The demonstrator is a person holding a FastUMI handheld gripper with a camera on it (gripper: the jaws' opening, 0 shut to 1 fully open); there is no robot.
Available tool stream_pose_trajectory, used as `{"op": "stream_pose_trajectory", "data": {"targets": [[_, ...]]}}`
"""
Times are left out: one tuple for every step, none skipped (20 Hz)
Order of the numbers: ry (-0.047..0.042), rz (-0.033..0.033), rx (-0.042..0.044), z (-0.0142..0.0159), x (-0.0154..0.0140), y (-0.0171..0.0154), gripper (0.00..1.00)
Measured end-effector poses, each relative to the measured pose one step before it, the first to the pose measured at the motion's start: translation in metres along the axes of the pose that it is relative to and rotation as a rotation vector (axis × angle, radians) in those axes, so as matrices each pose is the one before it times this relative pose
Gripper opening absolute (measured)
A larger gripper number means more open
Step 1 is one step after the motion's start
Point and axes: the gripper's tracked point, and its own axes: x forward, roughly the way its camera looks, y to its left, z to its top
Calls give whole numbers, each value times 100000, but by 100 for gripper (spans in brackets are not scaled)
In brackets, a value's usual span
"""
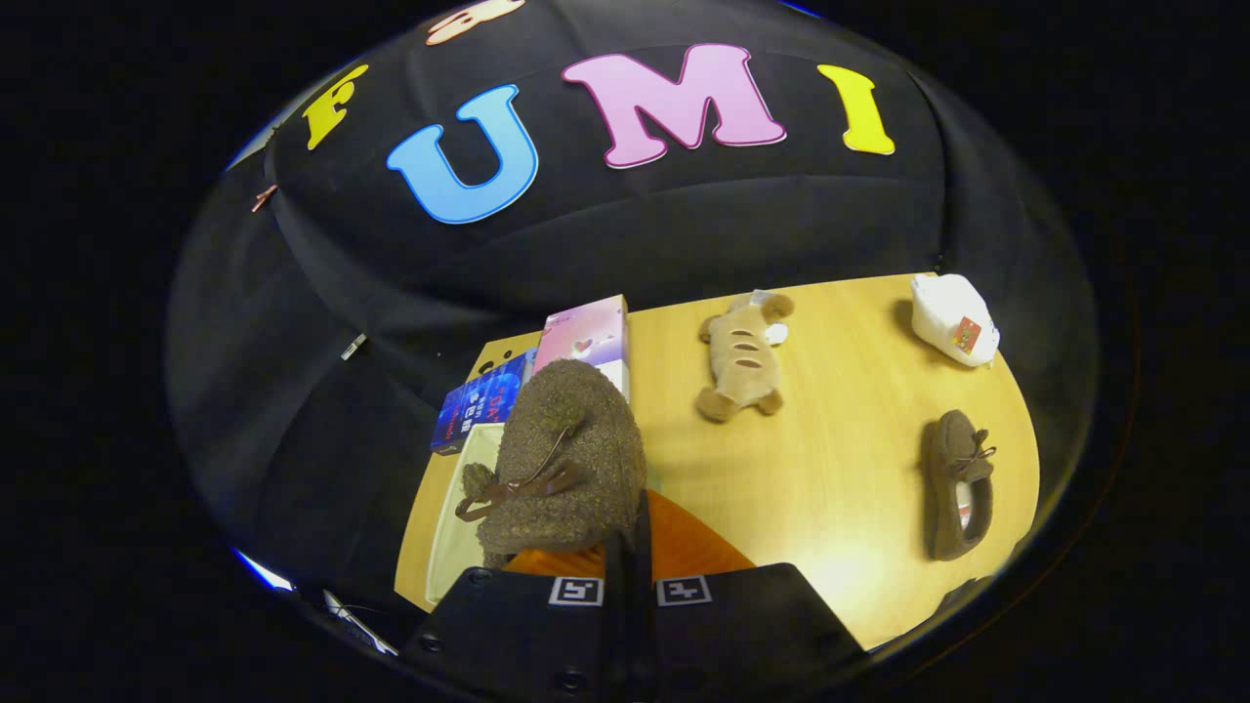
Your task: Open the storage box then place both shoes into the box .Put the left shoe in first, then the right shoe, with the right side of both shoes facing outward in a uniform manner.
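Shoes sit apart: I see 1 fuzzy brown shoe point(566, 459) pinched at its rim by my tool point(630, 561), fingers nearly together, above the white storage box point(459, 508); the other shoe point(959, 485) lies on the surface point(840, 459), well right of that box.
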Motion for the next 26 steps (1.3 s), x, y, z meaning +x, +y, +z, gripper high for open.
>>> {"op": "stream_pose_trajectory", "data": {"targets": [[1584, 140, -2, -449, 464, 1286, 5], [1710, -29, -658, -686, 663, 1222, 5], [893, -167, -1138, -629, 814, 1098, 5], [789, -320, -1161, -303, 500, 968, 5], [459, -713, -963, -331, 560, 789, 5], [164, -793, -615, -397, 521, 693, 6], [244, -688, -228, -248, 613, 685, 6], [481, -375, 177, -382, 626, 752, 7], [482, -484, 420, -289, 560, 621, 7], [486, -890, 700, -305, 599, 427, 7], [7, -1157, 299, -169, 647, 365, 8], [215, -1313, 436, -284, 527, 265, 9], [726, -1306, 638, -376, 685, 230, 9], [814, -911, 832, -460, 452, 246, 12], [1167, -161, 1470, -419, 507, 365, 12], [1557, 614, 1361, -575, 514, 475, 13], [1854, 977, 1035, -491, 392, 511, 16], [2004, 1506, 186, -471, 182, 449, 26], [1549, 1295, -1239, -397, 45, 266, 44], [676, 1213, -2395, -116, -64, 232, 63], [211, 1110, -1577, -256, -77, 140, 81], [308, 963, -1471, -121, -383, 3, 100], [294, 1037, -1056, -179, -332, 149, 98], [-23, 725, -1036, 27, -380, -45, 99], [-322, 266, -997, 90, -383, -263, 99], [-978, 16, -819, 164, -578, -360, 99]]}}
